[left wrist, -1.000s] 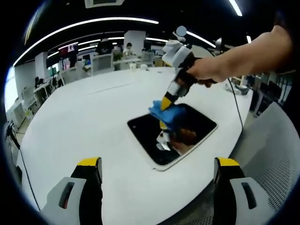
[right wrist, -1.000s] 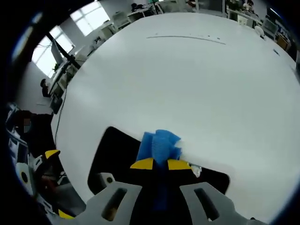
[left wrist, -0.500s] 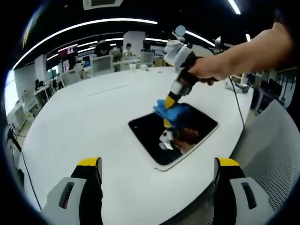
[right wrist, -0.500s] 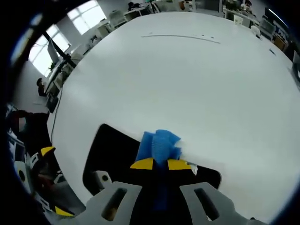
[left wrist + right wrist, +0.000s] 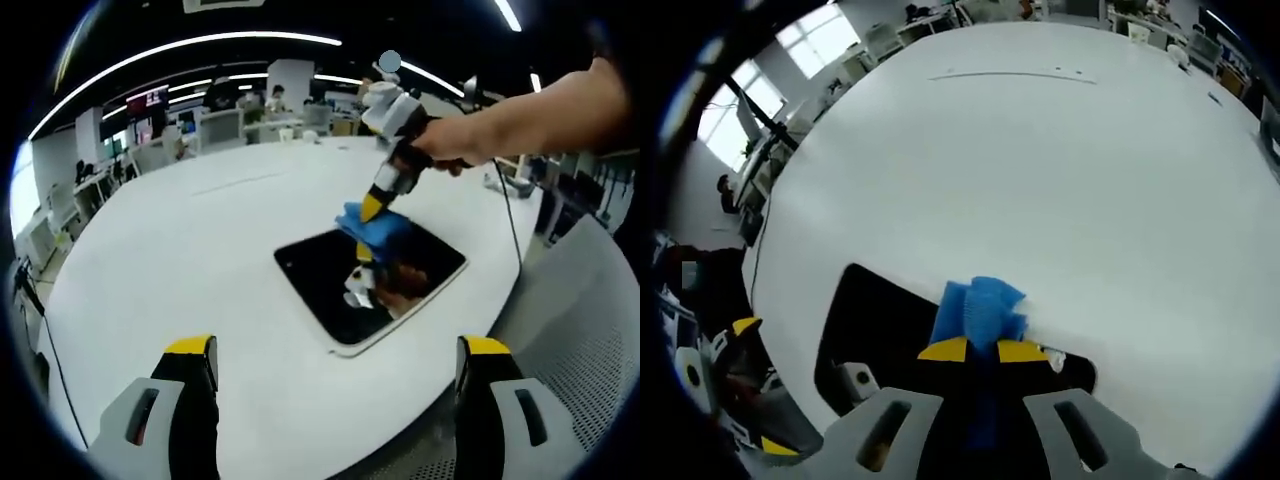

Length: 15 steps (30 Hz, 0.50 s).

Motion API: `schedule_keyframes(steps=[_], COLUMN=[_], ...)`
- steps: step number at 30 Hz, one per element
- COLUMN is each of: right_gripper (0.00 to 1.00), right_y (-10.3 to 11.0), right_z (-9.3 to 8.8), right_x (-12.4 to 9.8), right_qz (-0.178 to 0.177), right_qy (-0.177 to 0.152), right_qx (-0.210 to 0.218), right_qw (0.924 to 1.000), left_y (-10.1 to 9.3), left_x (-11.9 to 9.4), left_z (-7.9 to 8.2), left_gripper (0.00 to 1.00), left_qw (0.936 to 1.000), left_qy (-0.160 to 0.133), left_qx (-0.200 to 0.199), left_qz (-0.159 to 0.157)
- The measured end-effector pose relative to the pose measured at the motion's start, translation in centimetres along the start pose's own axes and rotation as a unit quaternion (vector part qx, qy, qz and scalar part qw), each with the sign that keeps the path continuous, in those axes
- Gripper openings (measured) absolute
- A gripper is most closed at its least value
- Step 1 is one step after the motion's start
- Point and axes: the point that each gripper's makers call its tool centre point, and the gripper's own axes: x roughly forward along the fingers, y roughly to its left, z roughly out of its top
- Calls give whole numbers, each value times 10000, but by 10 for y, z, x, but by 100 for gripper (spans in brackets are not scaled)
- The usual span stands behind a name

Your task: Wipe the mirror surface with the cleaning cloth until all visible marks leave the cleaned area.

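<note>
A dark rectangular mirror (image 5: 340, 280) with a pale rim lies flat on the white table (image 5: 200, 240). In the left gripper view, my right gripper (image 5: 372, 208), held by a hand, presses a blue cloth (image 5: 378, 226) onto the mirror's far edge. Its reflection shows in the glass. In the right gripper view, the right gripper (image 5: 982, 350) is shut on the blue cloth (image 5: 980, 310), which bunches out past the yellow fingertips (image 5: 945, 349) over the mirror (image 5: 880, 320). My left gripper (image 5: 335, 350) hovers open near the table's near edge, well short of the mirror, holding nothing.
The big white round table (image 5: 1040, 170) stretches far beyond the mirror. A thin cable (image 5: 505, 225) hangs from the right gripper. Office desks and people (image 5: 215, 120) stand at the back. A grey mesh chair (image 5: 590, 320) is at the right.
The right gripper has slid the blue cloth along the mirror toward its far edge. My left gripper has stayed put.
</note>
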Motion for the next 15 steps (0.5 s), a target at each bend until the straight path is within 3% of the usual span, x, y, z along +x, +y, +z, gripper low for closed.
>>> schedule_keyframes(steps=[6,10,15], right_gripper=[2,2,3], right_y=[-3,-3,-3], right_z=[2,0,0], right_x=[2,1,1], right_qz=[10,-59,-103], right_qy=[45,32,30], right_qx=[159,131,205], right_qw=[9999,9999,9997], left_y=[-4,-5,-4], left_x=[0,1,0], left_z=[4,-1,1], left_gripper=[100,100,100], left_qw=[9999,9999,9999], left_qy=[-83,68,20], left_qx=[23,32,6], left_qz=[-98,-138,-112])
